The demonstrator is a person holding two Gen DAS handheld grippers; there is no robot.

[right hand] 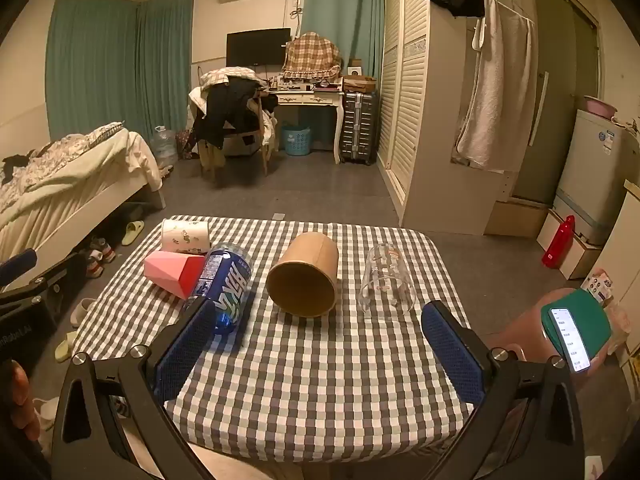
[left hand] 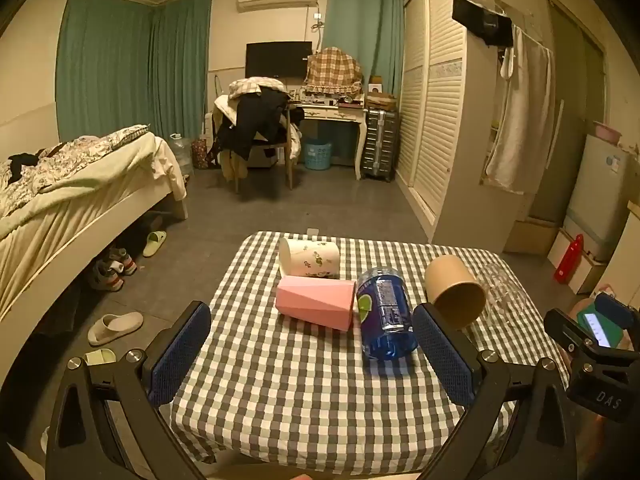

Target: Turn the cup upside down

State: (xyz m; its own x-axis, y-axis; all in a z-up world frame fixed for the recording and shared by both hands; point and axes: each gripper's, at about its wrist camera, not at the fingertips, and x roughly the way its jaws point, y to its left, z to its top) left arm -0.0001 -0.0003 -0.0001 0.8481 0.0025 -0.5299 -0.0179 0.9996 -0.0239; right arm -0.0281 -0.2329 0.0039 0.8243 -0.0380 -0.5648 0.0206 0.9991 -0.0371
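Several cups lie on their sides on the checked table (left hand: 304,400) (right hand: 312,392): a white floral cup (left hand: 310,257) (right hand: 186,235), a pink faceted cup (left hand: 316,301) (right hand: 174,272), a blue printed cup (left hand: 386,312) (right hand: 224,286), a brown paper cup (left hand: 454,290) (right hand: 305,279) and a clear glass (left hand: 502,288) (right hand: 386,280). My left gripper (left hand: 312,354) is open near the table's front edge, short of the pink and blue cups. My right gripper (right hand: 320,350) is open too, in front of the brown cup and the glass. Neither holds anything.
A bed (left hand: 60,192) with slippers (left hand: 116,326) beside it stands to the left. A wardrobe (left hand: 440,100), a fridge (right hand: 592,168) and a red bottle (right hand: 558,242) are to the right. A lit phone (right hand: 568,338) sits at the right. A hand (right hand: 20,396) shows at far left.
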